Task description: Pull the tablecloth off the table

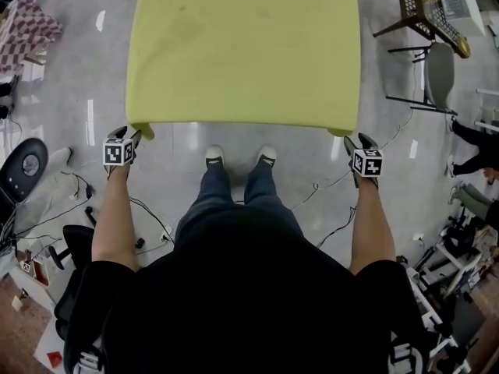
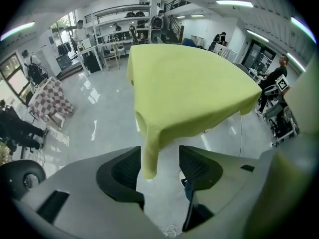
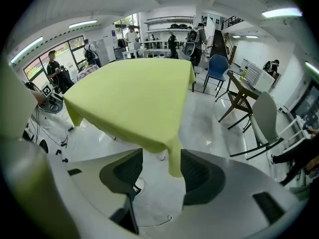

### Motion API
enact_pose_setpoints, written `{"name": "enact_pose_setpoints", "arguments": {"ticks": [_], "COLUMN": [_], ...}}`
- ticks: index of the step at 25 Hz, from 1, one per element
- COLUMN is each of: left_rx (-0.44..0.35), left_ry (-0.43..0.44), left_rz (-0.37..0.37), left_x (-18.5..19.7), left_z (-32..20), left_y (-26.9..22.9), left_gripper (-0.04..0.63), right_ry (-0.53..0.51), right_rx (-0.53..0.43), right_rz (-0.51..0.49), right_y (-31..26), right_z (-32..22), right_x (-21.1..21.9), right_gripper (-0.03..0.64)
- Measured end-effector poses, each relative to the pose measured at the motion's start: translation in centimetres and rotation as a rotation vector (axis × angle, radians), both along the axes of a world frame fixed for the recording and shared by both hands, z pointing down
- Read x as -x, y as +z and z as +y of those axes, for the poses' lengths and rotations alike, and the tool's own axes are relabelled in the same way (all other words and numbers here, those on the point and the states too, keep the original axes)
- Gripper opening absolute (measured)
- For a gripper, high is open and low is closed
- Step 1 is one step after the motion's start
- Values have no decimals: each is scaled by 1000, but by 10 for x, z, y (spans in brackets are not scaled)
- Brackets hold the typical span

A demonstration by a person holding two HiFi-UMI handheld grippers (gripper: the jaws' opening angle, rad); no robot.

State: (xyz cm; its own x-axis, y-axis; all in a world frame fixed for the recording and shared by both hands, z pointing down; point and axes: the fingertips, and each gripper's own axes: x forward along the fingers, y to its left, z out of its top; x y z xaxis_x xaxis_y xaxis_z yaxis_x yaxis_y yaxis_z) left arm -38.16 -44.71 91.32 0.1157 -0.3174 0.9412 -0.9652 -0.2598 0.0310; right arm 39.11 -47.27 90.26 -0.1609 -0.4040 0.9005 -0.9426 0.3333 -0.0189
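The yellow-green tablecloth (image 1: 242,49) covers the whole tabletop in the upper middle of the head view, its edges hanging over all round and its two near corners drooping at the lower left and lower right of the cloth. The left gripper (image 1: 129,135) sits right at the lower-left corner and the right gripper (image 1: 360,140) at the lower-right one, each with its marker cube facing up.

In the left gripper view the jaws stand apart, and the hanging corner of the tablecloth (image 2: 148,153) dangles in the gap, close to the jaw on the left of the frame, with clear space to the other; the pads do not clamp it. In the right gripper view the jaws also stand apart, and the other corner (image 3: 175,158) hangs between them, nearer the jaw on the right of the frame, unclamped.

Below the cloth's near edge the person's two shoes (image 1: 214,156) stand on the glossy grey floor (image 1: 312,170). A grey chair (image 1: 440,72) stands at the upper right, and a checkered cloth (image 1: 27,26) lies at the upper left.
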Motion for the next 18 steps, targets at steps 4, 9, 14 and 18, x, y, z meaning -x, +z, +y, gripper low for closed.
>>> {"name": "enact_pose_setpoints", "arguments": {"ticks": [4,9,14,18], "left_rx": [16,31,39,44], "left_ry": [-8,-16,-2,2], "left_rz": [-10,-19,-30,-33], "left_x": [2,7,-9,0], "left_z": [-12,-25,-41,-40], "left_y": [25,48,70,79], "left_gripper": [268,281,282,248], "right_ry": [7,-7,-21,-15], "right_rx": [11,50,61,64], "right_rz": [33,79,94,76], "right_y": [20,51,76,90], "right_z": [-5,-14,-32,-38], "right_x": [-4,-6,-23,-13], "right_gripper": [270,296,296,293]}}
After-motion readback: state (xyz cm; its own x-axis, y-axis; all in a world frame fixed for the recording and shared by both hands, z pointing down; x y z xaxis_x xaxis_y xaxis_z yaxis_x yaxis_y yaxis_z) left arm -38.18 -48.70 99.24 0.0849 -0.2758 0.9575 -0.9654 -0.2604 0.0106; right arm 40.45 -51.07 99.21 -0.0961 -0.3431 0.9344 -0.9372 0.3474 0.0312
